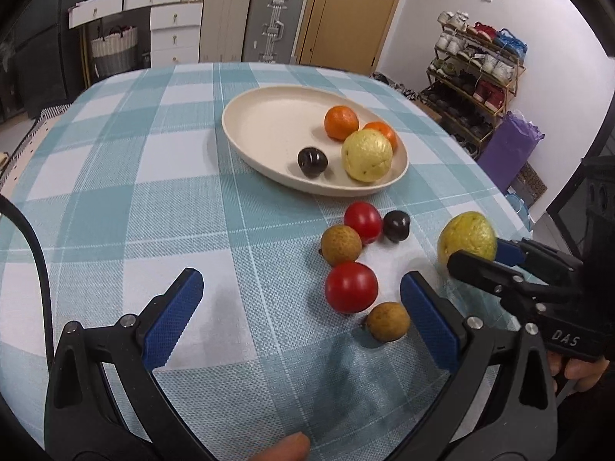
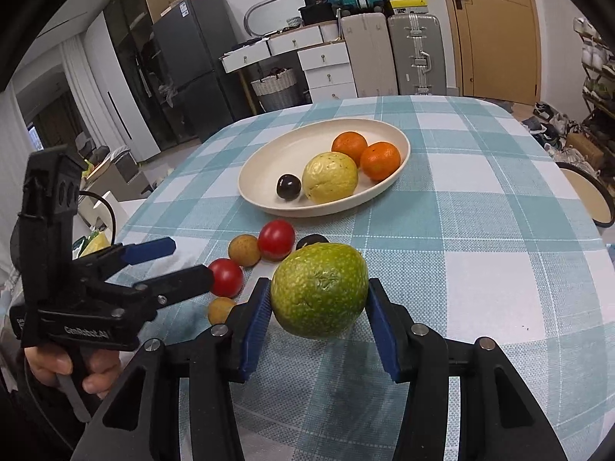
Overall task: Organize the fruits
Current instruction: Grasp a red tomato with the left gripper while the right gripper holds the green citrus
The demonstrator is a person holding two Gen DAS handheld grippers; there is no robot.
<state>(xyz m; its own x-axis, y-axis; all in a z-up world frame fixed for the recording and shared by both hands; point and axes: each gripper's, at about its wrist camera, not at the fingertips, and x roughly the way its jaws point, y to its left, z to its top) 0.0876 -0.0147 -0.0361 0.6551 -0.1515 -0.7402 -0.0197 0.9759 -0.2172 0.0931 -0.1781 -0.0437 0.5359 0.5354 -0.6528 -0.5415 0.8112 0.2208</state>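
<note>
2 grippers point(image 1: 301, 303) point(image 2: 317, 319) | right: clamps green fruit point(image 2: 319, 290); left: gaping | plate point(image 1: 250, 123): 4 fruits

Behind the checked tablecloth point(image 2: 480, 199) I saw a silver suitcase point(image 2: 417, 53) standing upright. Just left of it stood a beige suitcase point(image 2: 367, 53), then white drawers point(image 2: 326, 67) and a woven basket point(image 2: 276, 88). Right of it was a wooden door point(image 2: 496, 27). Farther right stood a shoe rack point(image 1: 472, 73).

Two close wrist views, shared plate point(image 1: 269, 115)
</note>
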